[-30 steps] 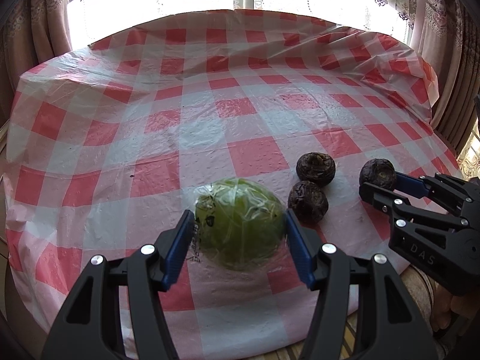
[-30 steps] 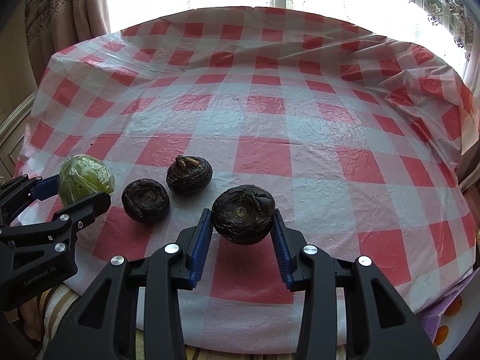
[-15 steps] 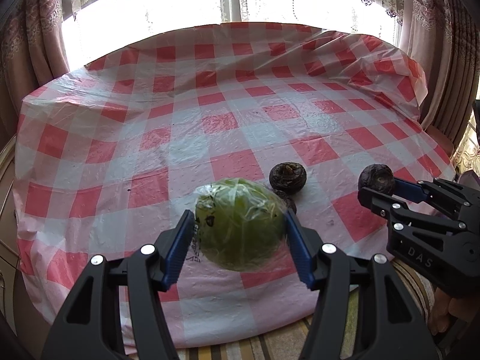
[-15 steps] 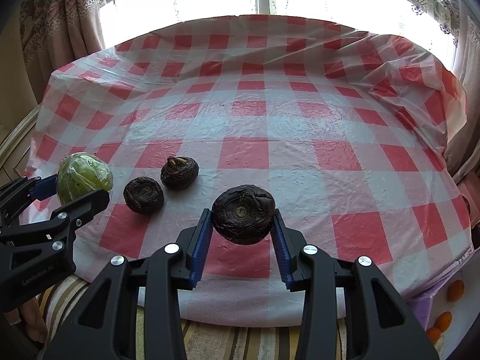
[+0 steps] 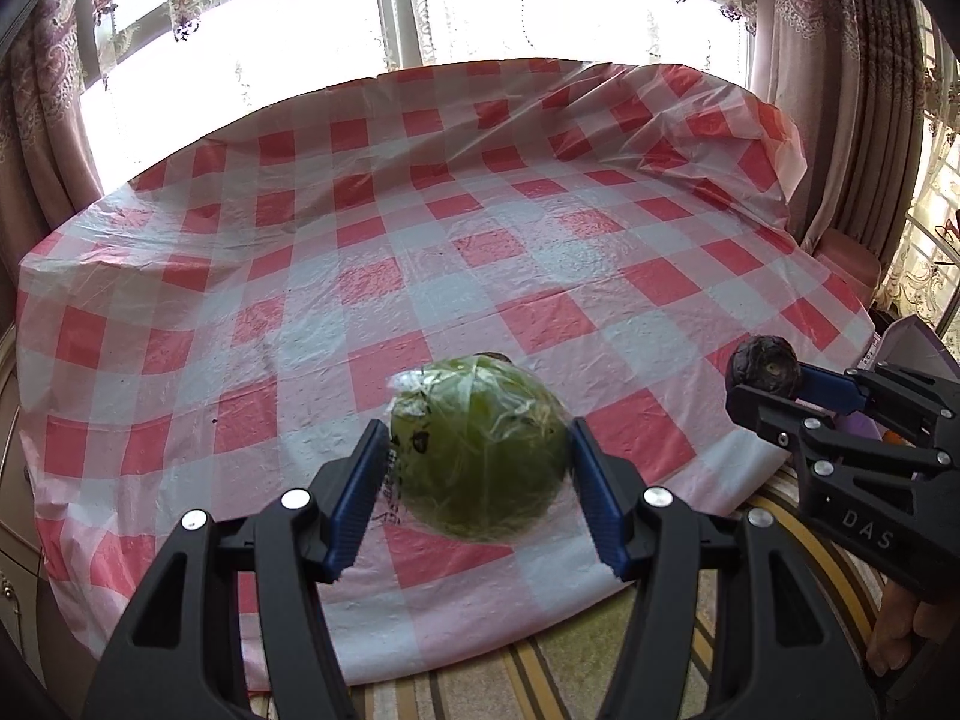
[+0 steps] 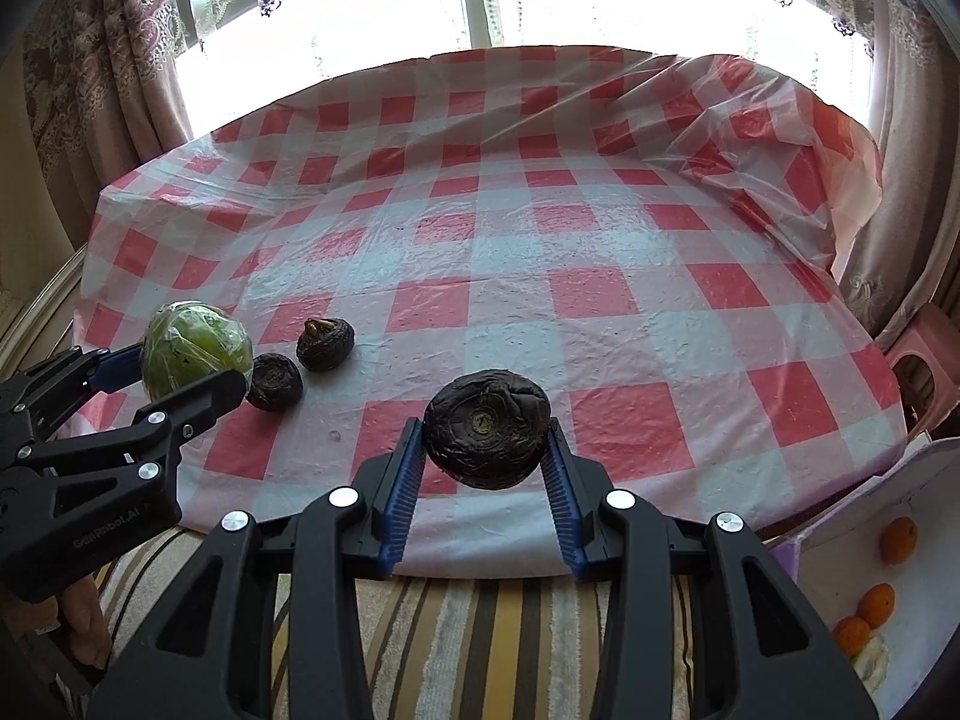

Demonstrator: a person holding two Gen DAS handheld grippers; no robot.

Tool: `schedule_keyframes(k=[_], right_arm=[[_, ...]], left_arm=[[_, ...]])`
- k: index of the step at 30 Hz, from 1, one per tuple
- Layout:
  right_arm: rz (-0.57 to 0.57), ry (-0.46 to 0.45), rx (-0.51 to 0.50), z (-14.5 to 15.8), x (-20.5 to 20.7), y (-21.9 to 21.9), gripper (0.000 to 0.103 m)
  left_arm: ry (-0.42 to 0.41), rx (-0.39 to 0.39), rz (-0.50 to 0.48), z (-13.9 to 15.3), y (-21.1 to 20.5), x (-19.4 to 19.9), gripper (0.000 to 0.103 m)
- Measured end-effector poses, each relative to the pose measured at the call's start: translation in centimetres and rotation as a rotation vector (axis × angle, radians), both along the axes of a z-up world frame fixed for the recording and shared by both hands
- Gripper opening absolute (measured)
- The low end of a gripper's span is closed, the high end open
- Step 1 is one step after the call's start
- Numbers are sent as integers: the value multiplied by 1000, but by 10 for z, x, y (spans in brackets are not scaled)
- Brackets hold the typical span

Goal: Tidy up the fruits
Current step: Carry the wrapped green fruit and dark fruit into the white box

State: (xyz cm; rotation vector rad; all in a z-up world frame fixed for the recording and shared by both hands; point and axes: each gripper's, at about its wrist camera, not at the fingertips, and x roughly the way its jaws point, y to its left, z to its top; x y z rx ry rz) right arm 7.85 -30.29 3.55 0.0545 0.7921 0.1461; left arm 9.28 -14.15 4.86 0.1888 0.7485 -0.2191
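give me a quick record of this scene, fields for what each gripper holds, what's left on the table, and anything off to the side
left gripper: shut on green wrapped fruit, lifted off the table
right gripper: shut on dark fruit, lifted
table: red checked cloth; two dark fruits near its left front edge
right side: box with three oranges

One wrapped green fruit (image 6: 195, 347), three dark wrinkled fruits (image 6: 487, 429) (image 6: 275, 381) (image 6: 326, 344), three oranges (image 6: 898, 540) (image 6: 876, 605) (image 6: 851, 636) in the box (image 6: 918, 468) off the table's right edge.
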Motion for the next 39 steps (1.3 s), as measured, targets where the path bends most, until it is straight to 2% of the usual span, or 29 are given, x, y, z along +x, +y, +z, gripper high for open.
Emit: schedule_keyframes(k=[12,26,39], right_arm=[[-109,-5,-7,11,-27,-61,39],[-283,18,-28,10,-53,-154,39],[-408,52,-81,9,-64,-231,39]], left_arm=[[-22,16,-148,15,-68,-9,60],[-7,68,-387,10,-177,-29,60],[113,56,-532,-13,-252,-37,60]])
